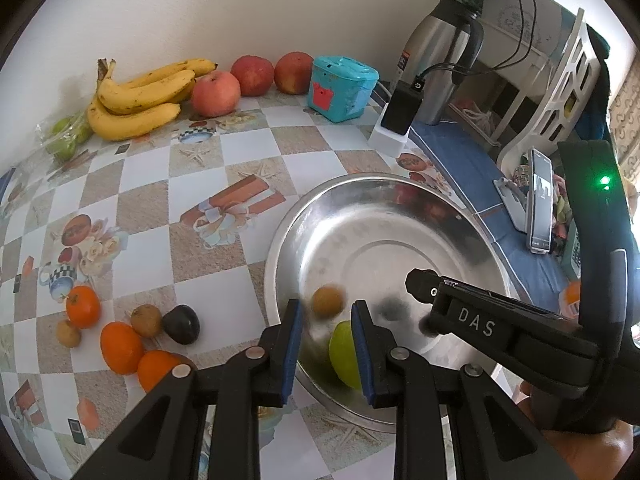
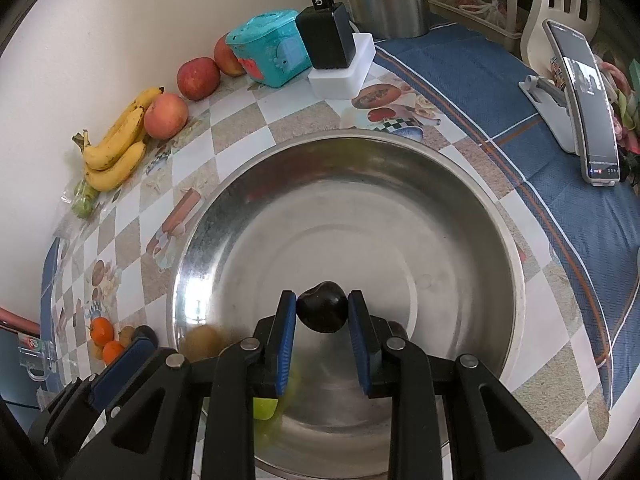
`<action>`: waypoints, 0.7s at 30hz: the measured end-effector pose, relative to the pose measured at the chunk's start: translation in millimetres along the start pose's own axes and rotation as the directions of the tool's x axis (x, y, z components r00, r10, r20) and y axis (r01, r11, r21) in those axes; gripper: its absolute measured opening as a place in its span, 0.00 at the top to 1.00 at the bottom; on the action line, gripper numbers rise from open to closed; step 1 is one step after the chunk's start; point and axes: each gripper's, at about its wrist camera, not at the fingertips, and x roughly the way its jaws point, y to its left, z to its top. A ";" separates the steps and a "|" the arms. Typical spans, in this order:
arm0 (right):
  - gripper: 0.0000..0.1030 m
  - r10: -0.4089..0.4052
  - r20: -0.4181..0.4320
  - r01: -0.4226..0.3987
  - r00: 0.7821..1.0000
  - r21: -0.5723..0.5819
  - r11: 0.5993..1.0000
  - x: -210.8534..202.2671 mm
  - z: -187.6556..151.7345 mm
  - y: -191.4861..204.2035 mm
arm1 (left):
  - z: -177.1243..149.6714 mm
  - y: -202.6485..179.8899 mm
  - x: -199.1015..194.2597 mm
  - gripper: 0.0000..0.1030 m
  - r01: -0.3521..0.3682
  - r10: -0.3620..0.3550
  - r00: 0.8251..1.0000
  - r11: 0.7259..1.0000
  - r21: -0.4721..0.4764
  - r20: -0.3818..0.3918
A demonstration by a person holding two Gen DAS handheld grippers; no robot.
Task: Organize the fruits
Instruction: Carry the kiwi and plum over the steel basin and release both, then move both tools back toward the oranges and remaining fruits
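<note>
A wide steel bowl (image 1: 280, 240) (image 2: 192, 240) lies under both grippers. My left gripper (image 1: 327, 320) hangs over its near side, jaws slightly apart and pressing on nothing. Just past its tips a small brown fruit (image 1: 328, 302) (image 2: 200, 340) shows blurred and loose inside the bowl. A green fruit (image 1: 344, 354) (image 2: 266, 406) rests on the bowl floor. My right gripper (image 2: 322, 312) is shut on a dark plum (image 2: 322, 306) above the bowl's middle. On the table to the left lie three oranges (image 1: 121, 347), two brown fruits (image 1: 146, 320) and another dark plum (image 1: 182, 324).
Against the far wall sit bananas (image 1: 140, 96), three apples (image 1: 215, 93), bagged green fruits (image 1: 66, 136) and a teal box (image 1: 342, 88). A charger (image 1: 402, 108), a steel kettle (image 1: 436, 60) and a phone on a stand (image 1: 540, 200) occupy the right side.
</note>
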 end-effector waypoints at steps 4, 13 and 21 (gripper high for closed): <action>0.73 -0.007 0.003 0.007 1.000 0.000 1.000 -1.0 0.0 -0.3 | 0.1 0.8 -0.1 0.71 0.002 -0.002 1.000 1.000 -0.003 -0.006; 0.62 -0.036 0.009 0.036 0.999 -0.003 0.999 -0.3 1.7 -0.8 | 0.3 15.3 2.8 0.56 -0.032 0.030 0.999 0.998 -0.057 -0.031; 0.46 -0.057 0.014 0.057 0.998 -0.003 0.998 0.2 3.7 -2.6 | 1.0 35.8 -2.4 0.41 -0.083 0.079 0.996 0.987 -0.137 -0.031</action>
